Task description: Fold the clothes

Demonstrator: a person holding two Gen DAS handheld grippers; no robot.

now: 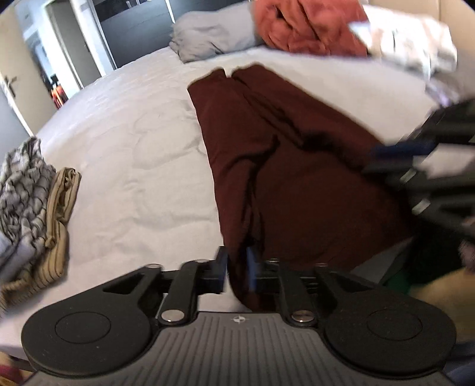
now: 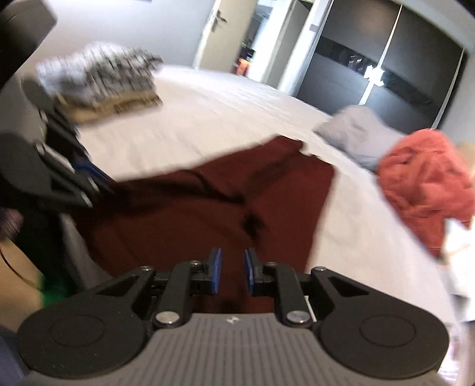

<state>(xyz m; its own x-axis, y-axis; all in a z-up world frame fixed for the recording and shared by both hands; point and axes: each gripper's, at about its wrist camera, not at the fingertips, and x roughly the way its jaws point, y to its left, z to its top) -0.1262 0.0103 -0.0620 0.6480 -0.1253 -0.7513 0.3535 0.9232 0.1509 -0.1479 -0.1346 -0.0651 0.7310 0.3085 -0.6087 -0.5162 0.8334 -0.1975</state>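
Dark maroon trousers (image 1: pixel 282 163) (image 2: pixel 207 207) lie spread on the white bed (image 1: pixel 133 148), legs pointing away from me. My left gripper (image 1: pixel 237 267) is shut on a fold at their near left edge, and the cloth fills the gap between its fingers. My right gripper (image 2: pixel 232 271) is closed on the near edge further right, with maroon cloth running between its blue pads (image 2: pixel 215 270) down to the body. Each gripper shows blurred in the other's view: the right gripper (image 1: pixel 386 151) at the right, the left gripper (image 2: pixel 89 181) at the left.
An orange-red garment (image 1: pixel 308 26) (image 2: pixel 424 184) is heaped at the far side beside a grey pillow (image 1: pixel 207 35) (image 2: pixel 353 130) and a pale patterned garment (image 1: pixel 409 44). Folded patterned and striped clothes (image 1: pixel 29 193) (image 2: pixel 104 80) sit stacked at the bed's left. A doorway and dark wardrobe stand behind.
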